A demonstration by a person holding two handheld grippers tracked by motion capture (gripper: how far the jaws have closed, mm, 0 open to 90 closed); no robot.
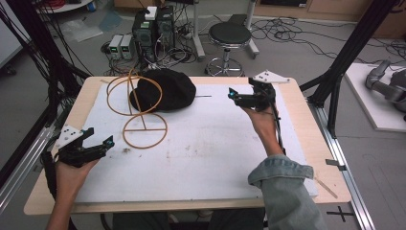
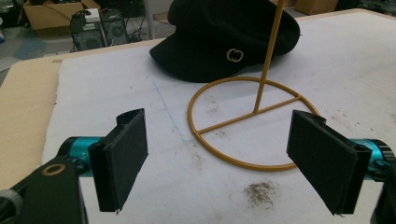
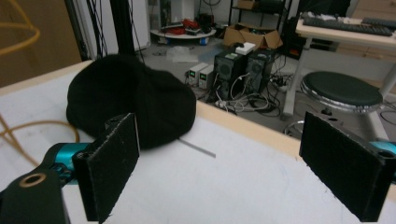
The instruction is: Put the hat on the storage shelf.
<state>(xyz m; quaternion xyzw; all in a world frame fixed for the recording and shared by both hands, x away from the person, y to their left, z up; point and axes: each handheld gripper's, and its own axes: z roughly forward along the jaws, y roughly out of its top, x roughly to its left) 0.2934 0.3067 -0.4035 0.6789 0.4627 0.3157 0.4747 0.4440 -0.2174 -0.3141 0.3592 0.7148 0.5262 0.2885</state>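
Observation:
A black cap (image 1: 165, 89) lies on the white board (image 1: 206, 153) at the back, left of the middle. It has a small gold emblem (image 2: 235, 55) on its front. Just in front of the cap stands a gold wire stand (image 1: 142, 115) with a round base (image 2: 252, 122), an upright rod and looped rings on top. My left gripper (image 1: 104, 142) is open at the table's left edge, its jaws wide apart and pointing at the stand's base. My right gripper (image 1: 233, 95) is open at the back right, aimed towards the cap (image 3: 130, 99), with nothing between its jaws.
A round black stool (image 1: 230, 36) and computer boxes (image 1: 153, 28) with cables stand on the floor behind the table. Black frame posts (image 1: 352, 45) rise at both sides. A dirt smudge (image 2: 260, 192) marks the board near the left gripper.

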